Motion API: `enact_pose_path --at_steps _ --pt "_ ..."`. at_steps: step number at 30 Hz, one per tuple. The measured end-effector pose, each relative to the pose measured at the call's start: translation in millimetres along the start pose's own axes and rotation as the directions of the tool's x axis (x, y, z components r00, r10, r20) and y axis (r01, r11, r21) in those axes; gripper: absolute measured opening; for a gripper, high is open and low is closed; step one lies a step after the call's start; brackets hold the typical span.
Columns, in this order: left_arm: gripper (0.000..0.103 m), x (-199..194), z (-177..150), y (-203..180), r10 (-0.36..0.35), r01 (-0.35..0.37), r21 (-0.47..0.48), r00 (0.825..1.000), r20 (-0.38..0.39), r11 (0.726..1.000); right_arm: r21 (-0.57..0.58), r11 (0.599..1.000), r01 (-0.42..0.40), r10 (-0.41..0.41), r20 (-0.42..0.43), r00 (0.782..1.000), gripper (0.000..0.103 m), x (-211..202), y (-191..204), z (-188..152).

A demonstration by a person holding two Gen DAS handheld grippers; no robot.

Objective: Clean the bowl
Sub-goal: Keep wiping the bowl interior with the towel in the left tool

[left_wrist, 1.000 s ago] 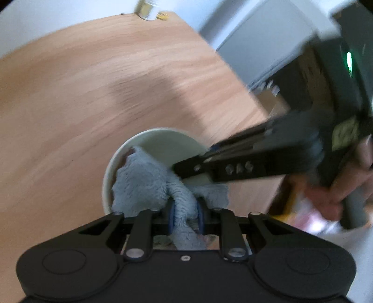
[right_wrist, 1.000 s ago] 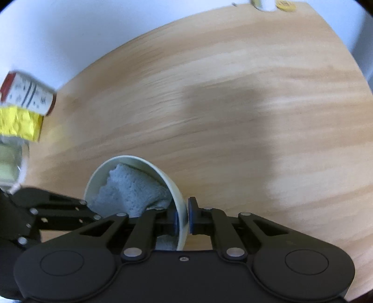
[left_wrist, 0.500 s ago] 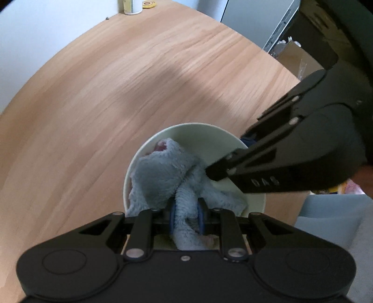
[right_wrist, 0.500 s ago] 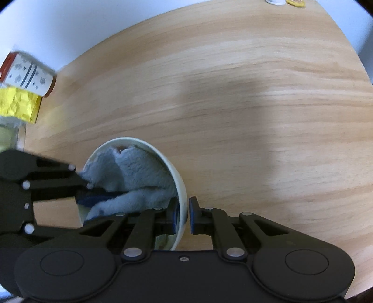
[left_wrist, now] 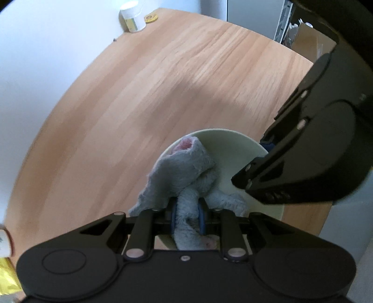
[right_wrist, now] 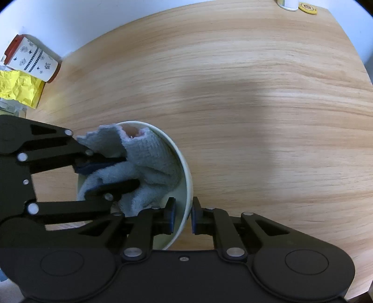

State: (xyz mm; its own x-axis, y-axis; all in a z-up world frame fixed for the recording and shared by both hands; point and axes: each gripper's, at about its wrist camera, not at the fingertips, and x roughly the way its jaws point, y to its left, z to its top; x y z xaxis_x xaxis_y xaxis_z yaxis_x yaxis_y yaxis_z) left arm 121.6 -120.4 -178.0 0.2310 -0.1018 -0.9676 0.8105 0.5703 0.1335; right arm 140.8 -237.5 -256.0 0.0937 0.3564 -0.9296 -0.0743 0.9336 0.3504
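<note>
A pale green bowl (left_wrist: 233, 149) sits on the wooden table (left_wrist: 163, 81), near its front edge. My left gripper (left_wrist: 187, 215) is shut on a grey fluffy cloth (left_wrist: 181, 172) with a pink stain at its tip, pressed into the bowl. My right gripper (right_wrist: 182, 218) is shut on the bowl's rim (right_wrist: 186, 172), one finger inside and one outside. In the right wrist view the cloth (right_wrist: 149, 160) fills the bowl's left side with the left gripper (right_wrist: 98, 167) holding it. The right gripper also shows in the left wrist view (left_wrist: 268, 151).
A white patterned cup with a red rim (right_wrist: 32, 58) and yellow crumpled packaging (right_wrist: 18, 89) lie at the table's left. A small white jar (left_wrist: 132, 17) and a yellow cap (left_wrist: 151, 17) stand at the far edge. A cardboard box (left_wrist: 310, 44) is beyond the table.
The left gripper has pushed the cloth across the bowl, from low inside it up along the far left wall; a pink-stained tip now shows. The right gripper keeps its hold on the rim.
</note>
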Motion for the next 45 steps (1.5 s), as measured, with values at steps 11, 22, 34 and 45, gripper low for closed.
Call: enact_pose_path --at_steps 11,22,34,45 --pt "0.019 -18 -3 13 -0.053 0.053 0.0 0.999 -0.013 0.999 0.047 0.999 -0.008 0.007 0.025 1.0 0.013 0 -4 2" --pt "0.019 20 -8 31 -0.27 0.265 -0.162 0.963 -0.008 0.95 0.034 0.999 -0.017 0.016 0.036 0.999 0.015 3 -4 4" --pt "0.019 17 -16 51 -0.368 0.389 -0.286 0.921 0.126 0.876 0.069 0.993 -0.096 0.092 0.054 0.994 0.033 -30 -19 5" --pt "0.019 8 -21 50 -0.398 0.461 -0.341 0.885 0.241 0.819 0.255 0.95 -0.178 0.141 0.158 0.977 0.022 -46 -71 -17"
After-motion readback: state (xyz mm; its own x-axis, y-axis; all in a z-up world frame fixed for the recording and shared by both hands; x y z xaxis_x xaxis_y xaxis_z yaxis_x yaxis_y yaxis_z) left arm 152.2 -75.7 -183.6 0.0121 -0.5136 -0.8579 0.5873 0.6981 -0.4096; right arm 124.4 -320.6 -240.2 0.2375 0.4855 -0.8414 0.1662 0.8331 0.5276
